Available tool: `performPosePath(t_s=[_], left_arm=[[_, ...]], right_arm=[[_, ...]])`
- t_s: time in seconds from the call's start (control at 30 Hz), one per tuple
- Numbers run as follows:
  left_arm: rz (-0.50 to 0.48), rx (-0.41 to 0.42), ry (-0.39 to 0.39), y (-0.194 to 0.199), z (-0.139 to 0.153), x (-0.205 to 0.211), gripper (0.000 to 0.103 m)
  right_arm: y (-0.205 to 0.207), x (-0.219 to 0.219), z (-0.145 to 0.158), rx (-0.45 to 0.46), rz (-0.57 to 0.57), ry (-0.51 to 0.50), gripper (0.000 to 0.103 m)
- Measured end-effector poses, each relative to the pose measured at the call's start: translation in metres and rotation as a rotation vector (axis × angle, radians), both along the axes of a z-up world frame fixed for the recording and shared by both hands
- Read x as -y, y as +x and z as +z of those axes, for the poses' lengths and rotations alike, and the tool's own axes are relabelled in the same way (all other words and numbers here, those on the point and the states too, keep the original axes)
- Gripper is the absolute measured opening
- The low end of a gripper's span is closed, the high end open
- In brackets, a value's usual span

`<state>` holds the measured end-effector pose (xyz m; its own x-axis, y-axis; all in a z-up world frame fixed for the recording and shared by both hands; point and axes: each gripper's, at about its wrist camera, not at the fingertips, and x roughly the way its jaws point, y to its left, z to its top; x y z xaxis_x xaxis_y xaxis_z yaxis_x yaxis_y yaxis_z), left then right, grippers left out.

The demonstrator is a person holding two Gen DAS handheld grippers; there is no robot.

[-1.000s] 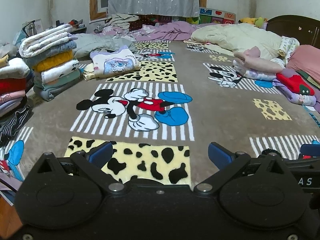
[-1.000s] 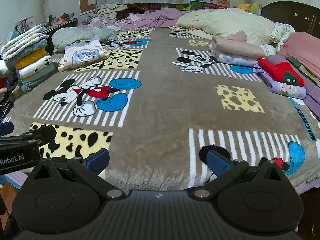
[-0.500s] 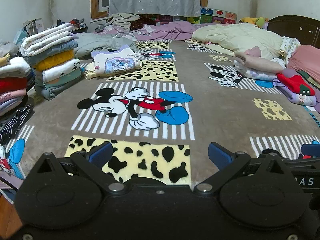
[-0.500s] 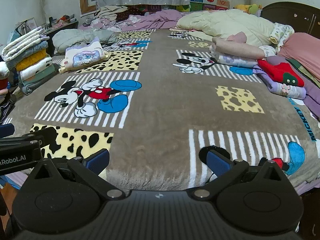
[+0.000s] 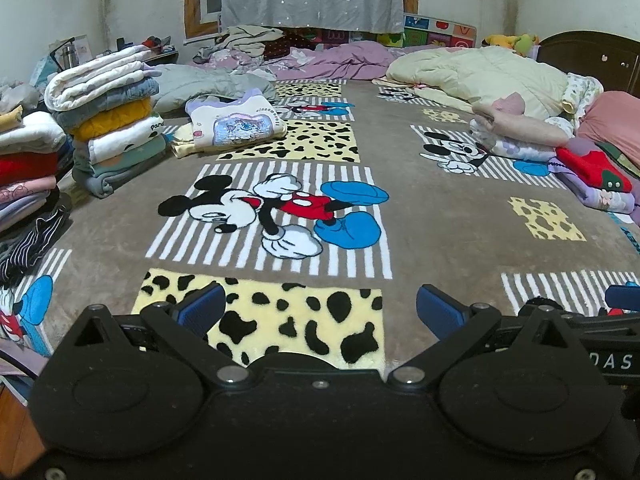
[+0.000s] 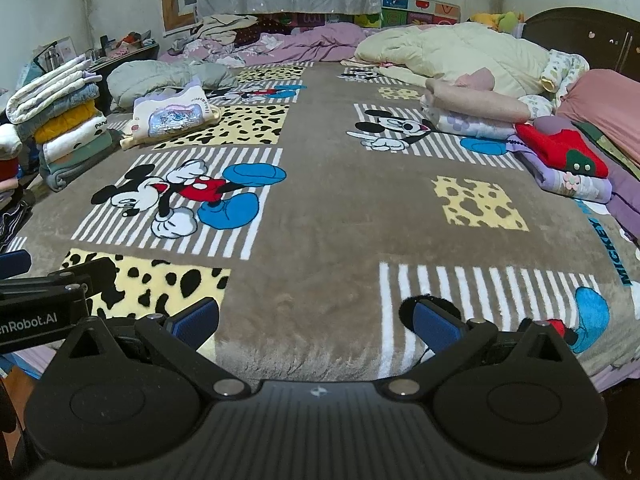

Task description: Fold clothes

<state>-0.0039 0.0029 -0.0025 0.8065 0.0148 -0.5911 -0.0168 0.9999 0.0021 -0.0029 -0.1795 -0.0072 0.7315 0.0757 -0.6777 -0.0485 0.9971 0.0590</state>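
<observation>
Gaping wide, empty, both hand-held grippers (image 5: 318,310) (image 6: 316,322), folded white sweatshirt (image 5: 236,126) far ahead-left.

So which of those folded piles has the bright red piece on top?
The low pile at the right edge of the bed: a red garment lies on lilac ones. The tall left stack is topped in white, and the pile behind in pink.

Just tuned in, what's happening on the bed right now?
Nothing is being handled at this moment. The left hand-held gripper and the right hand-held gripper both hang open and empty over the near edge of the cartoon-mouse blanket. Folded clothes sit in a stack at the left edge, a folded printed sweatshirt lies farther back, and more folded pieces, topped by a red garment, lie along the right side. The middle of the blanket is bare, so no garment is laid out for folding.
</observation>
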Motion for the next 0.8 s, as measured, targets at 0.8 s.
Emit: performPosePath(t_s=[0.8], left_arm=[[0.014,0.017,0.004,-0.0079,0.0071,-0.0005,0.103]], right_arm=[[-0.0053,-0.0024,0.0039,0.018,0.015,0.007,0.103]])
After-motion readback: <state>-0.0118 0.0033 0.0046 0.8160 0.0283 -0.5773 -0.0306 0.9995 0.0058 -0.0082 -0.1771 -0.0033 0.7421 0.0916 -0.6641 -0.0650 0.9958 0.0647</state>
